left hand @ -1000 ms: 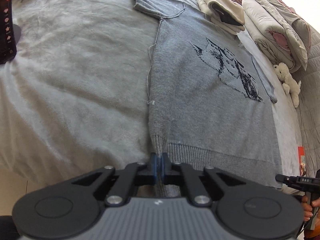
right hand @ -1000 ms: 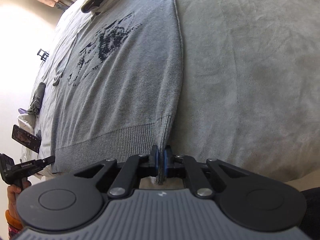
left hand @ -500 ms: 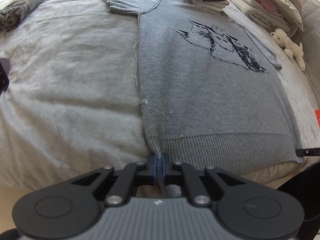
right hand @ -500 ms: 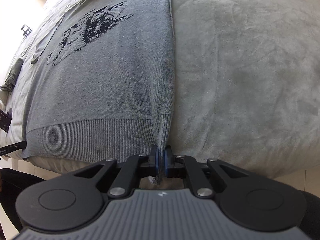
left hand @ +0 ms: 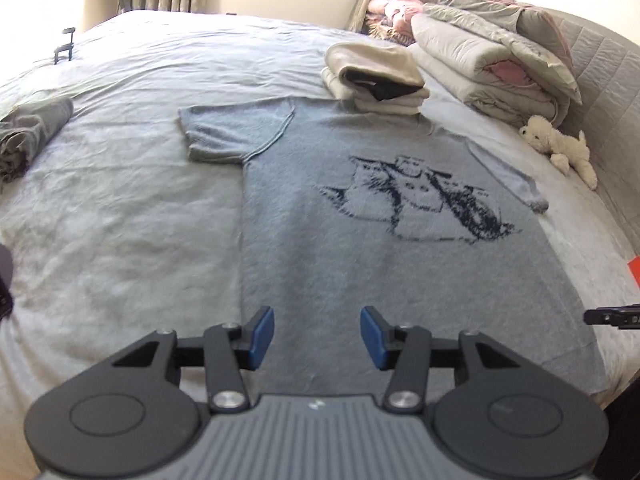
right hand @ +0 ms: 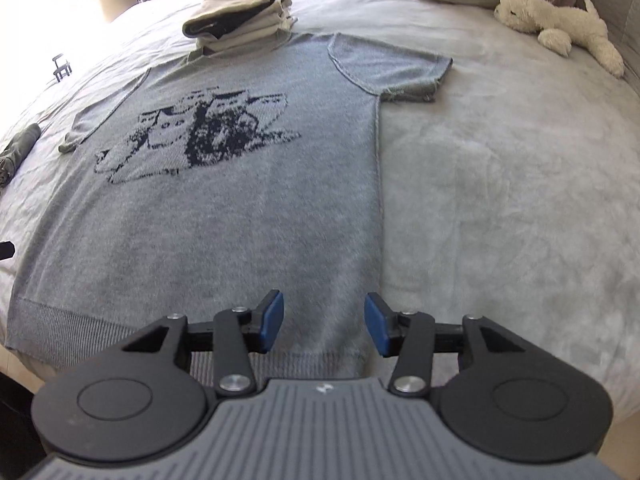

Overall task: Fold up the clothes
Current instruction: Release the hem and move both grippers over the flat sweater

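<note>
A white plush toy (right hand: 560,20) lies on the grey bedspread (right hand: 500,180) near rolled bedding (left hand: 492,60). A small dark stand, possibly a phone holder (left hand: 64,46), sits far off.

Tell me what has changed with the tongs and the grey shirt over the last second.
Both tongs let go of the hem corners they were clamping: the left tongs and right tongs now stand open and raised above the grey shirt. The shirt stays spread flat on the bed, print up; the folded stack by its collar is unmoved.

No readable text, label, brand name or number shows on anything in either view.
</note>
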`<action>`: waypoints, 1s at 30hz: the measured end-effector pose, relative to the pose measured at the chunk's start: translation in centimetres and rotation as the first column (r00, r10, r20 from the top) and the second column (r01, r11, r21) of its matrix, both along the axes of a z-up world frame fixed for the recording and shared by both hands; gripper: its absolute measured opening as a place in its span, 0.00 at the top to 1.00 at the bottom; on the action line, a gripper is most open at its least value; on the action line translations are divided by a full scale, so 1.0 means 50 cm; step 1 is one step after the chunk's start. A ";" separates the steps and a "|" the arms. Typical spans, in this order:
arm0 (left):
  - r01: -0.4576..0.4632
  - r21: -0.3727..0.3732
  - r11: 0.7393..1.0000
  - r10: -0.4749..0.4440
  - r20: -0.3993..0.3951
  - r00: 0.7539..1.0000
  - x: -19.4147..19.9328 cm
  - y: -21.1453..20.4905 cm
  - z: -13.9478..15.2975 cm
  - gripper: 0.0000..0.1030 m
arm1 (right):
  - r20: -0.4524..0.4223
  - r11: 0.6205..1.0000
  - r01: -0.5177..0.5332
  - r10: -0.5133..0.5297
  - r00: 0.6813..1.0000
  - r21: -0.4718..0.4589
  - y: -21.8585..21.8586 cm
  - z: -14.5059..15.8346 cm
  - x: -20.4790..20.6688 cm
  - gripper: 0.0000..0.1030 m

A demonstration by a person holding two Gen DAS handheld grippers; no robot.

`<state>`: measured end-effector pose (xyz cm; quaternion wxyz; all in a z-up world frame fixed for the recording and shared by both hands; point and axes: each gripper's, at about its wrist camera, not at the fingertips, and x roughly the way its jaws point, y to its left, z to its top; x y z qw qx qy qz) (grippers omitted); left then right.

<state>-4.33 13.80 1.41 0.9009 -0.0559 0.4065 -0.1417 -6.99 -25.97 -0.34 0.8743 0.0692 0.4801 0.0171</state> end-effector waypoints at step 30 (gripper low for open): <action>0.163 0.011 0.987 -0.154 -0.268 0.951 -0.072 -0.019 -0.043 0.38 | -0.085 0.998 -0.025 0.020 0.996 -0.060 0.055 -0.035 -0.060 0.31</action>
